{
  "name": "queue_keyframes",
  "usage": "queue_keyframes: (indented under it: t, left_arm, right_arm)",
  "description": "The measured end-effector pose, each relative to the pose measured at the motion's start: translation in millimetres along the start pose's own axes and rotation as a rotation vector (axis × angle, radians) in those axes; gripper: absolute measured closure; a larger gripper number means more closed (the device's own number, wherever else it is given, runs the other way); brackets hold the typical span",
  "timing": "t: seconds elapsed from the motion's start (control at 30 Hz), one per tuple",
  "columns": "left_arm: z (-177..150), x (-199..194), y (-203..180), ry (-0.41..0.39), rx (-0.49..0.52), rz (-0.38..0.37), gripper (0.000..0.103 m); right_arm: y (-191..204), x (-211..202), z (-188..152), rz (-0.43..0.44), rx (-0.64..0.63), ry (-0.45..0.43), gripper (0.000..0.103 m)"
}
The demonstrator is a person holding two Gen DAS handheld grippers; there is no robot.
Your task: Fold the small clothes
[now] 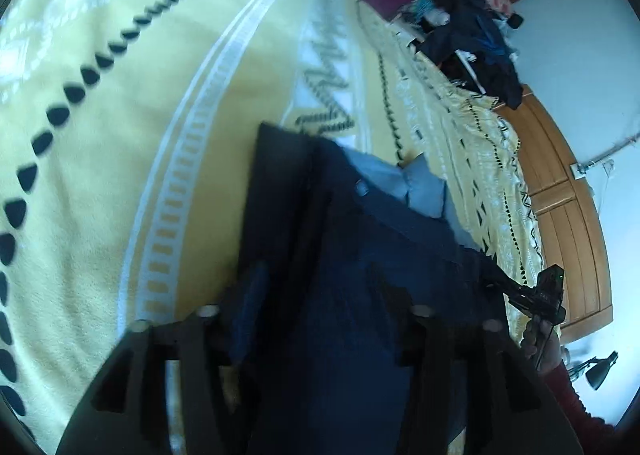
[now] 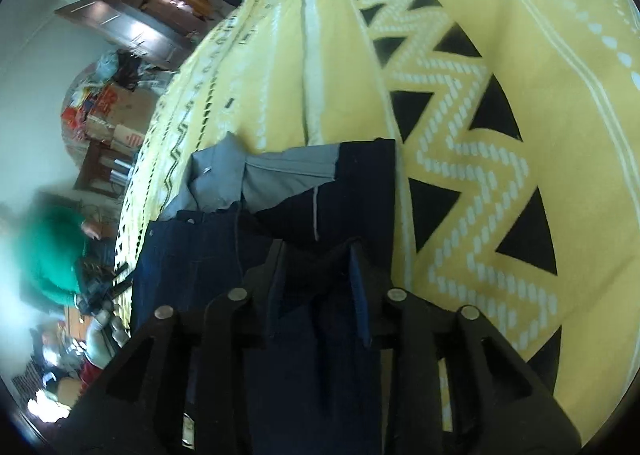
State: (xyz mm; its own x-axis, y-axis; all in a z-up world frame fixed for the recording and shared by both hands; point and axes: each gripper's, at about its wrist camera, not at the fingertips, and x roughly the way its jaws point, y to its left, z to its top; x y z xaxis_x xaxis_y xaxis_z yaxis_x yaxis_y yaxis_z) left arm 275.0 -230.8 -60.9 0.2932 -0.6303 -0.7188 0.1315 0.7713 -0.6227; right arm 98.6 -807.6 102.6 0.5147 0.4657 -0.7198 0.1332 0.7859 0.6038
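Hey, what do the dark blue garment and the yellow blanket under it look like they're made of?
The dark blue garment looks like denim: matte indigo cloth with stitched seams and a metal button, plus a lighter grey lining. The yellow blanket looks like soft fleece or brushed knit, with a fuzzy matte surface and a black and white pattern; the blur leaves the exact fibre open.

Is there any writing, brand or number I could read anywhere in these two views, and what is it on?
Nothing can be read for certain.
Cardboard boxes: red print, too blurred to read.
Dark garment: no readable label in view.
Yellow blanket: woven patterns only, no words.
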Motion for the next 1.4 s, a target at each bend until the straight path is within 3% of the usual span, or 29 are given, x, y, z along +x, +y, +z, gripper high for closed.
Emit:
queue_keyframes:
  t: [0.1,0.17,0.2,0.33,0.43,0.53,0.6,0.7,0.77,0.93,1.0,1.03,1.07,1.1,1.2,1.33,1.4]
  left_arm:
    - [7.3,-22.5,-7.1,-0.097,0.016,-0.01,0.034]
    - [9.9,-34.2,-13.4,-0.139,0.028,0.007,0.032]
    - [9.4,-36.9,-18.8,-0.144,0.052,0.011,0.031]
    - [13.1,-21.9,-39.2,-0.069,0.166,0.059,0.031]
    - [19.8,-2.9,-53.1,-0.008,0.243,0.079,0.031]
    - [24.2,11.9,-54.5,0.022,0.277,0.144,0.031]
    - [25.8,17.1,-52.4,0.019,0.293,0.2,0.031]
    - [29.1,23.9,-46.0,0.018,0.286,0.219,0.032]
    - [29.5,31.3,-45.4,0.03,0.287,0.206,0.036]
    - [27.7,55.7,-49.0,0.093,0.32,0.187,0.052]
    - [27.6,65.5,-48.8,0.112,0.329,0.207,0.055]
    - [27.6,67.1,-47.5,0.111,0.327,0.209,0.058]
    - [27.9,66.6,-45.9,0.103,0.32,0.211,0.066]
    - [28.3,64.9,-44.8,0.091,0.314,0.21,0.075]
    - [29.6,50.7,-43.5,0.033,0.304,0.199,0.09]
    - [38.5,28.1,-50.7,-0.056,0.305,0.168,0.093]
    - [45.8,25.6,-41.3,-0.074,0.262,0.171,0.093]
  right_arm:
    - [3.4,-13.8,-7.4,0.018,-0.028,-0.066,0.066]
    - [2.7,-21.0,-9.4,0.043,-0.032,-0.122,0.035]
    - [0.9,-20.5,-9.8,0.046,-0.04,-0.135,0.031]
    - [8.5,-4.9,-9.7,-0.068,-0.134,-0.104,0.031]
    - [17.2,6.7,-7.3,-0.112,-0.191,-0.086,0.031]
    - [21.8,16.0,-3.3,-0.137,-0.229,-0.081,0.032]
    - [27.3,20.1,-1.4,-0.161,-0.26,-0.079,0.036]
    - [33.1,19.7,0.0,-0.194,-0.29,-0.108,0.047]
    - [30.5,21.3,-0.3,-0.178,-0.278,-0.104,0.071]
    - [26.4,42.8,-2.2,-0.175,-0.261,-0.039,0.073]
    - [24.2,44.1,-2.7,-0.173,-0.254,-0.049,0.073]
    - [24.6,43.0,-2.7,-0.178,-0.252,-0.059,0.082]
    - [25.2,40.5,-2.1,-0.171,-0.25,-0.072,0.103]
    - [25.6,38.2,-1.6,-0.153,-0.248,-0.08,0.103]
    - [31.9,23.7,3.6,-0.132,-0.26,-0.145,0.103]
    - [17.4,14.2,21.6,-0.128,-0.202,-0.191,0.103]
    - [1.6,27.7,24.3,-0.139,-0.166,-0.136,0.103]
